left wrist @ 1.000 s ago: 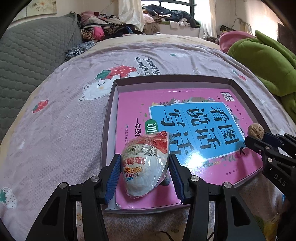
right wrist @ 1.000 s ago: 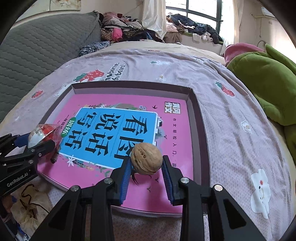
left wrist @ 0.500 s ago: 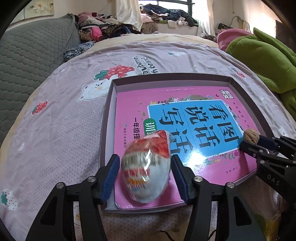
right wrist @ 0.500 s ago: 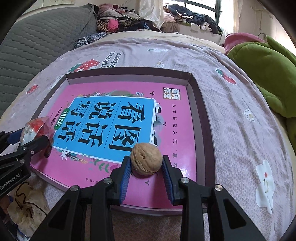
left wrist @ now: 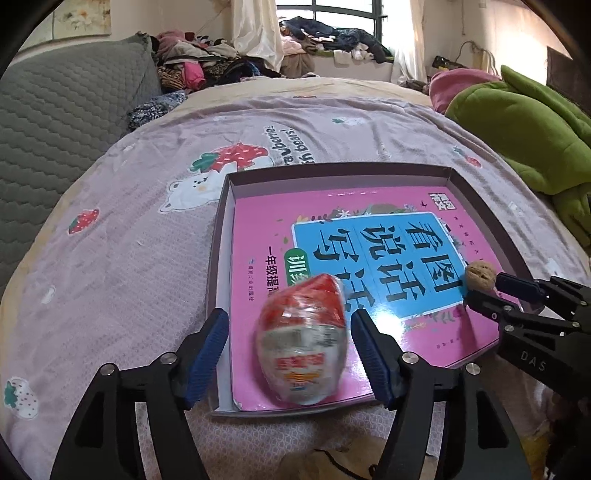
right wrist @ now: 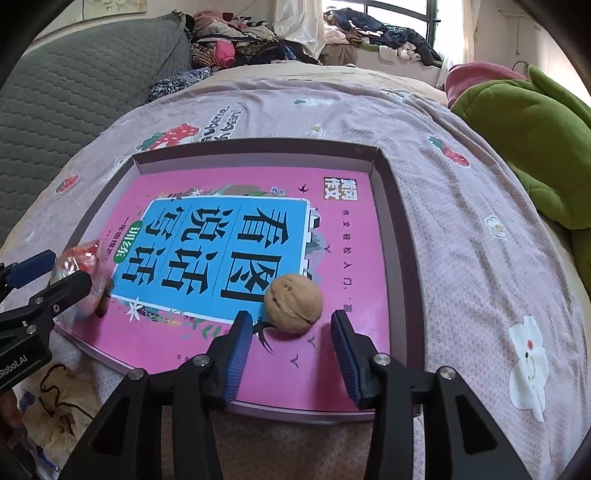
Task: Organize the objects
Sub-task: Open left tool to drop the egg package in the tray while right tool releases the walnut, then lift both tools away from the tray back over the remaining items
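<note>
**Daylit, Fisheye-Warped, One Blurred Packet**

Lit by daylight from the window [left wrist: 332,22] at the far wall, overexposed to white; bright and even across the bedspread [left wrist: 129,258]; glare patch on the glossy pink book cover [left wrist: 388,321] in the left wrist view; soft shadow under the walnut [right wrist: 293,308]; motion-blurred wrapped snack packet [left wrist: 303,343], print unreadable; strong barrel distortion, bed edges bowed; black vignette at all corners; otherwise sharp.

Wrapped snack packet [left wrist: 303,345] blurring, its label print unreadable, the left gripper [right wrist: 40,273] hiding most of it in the right wrist view, the pink book [left wrist: 332,229] lying partly covered beneath it
</note>
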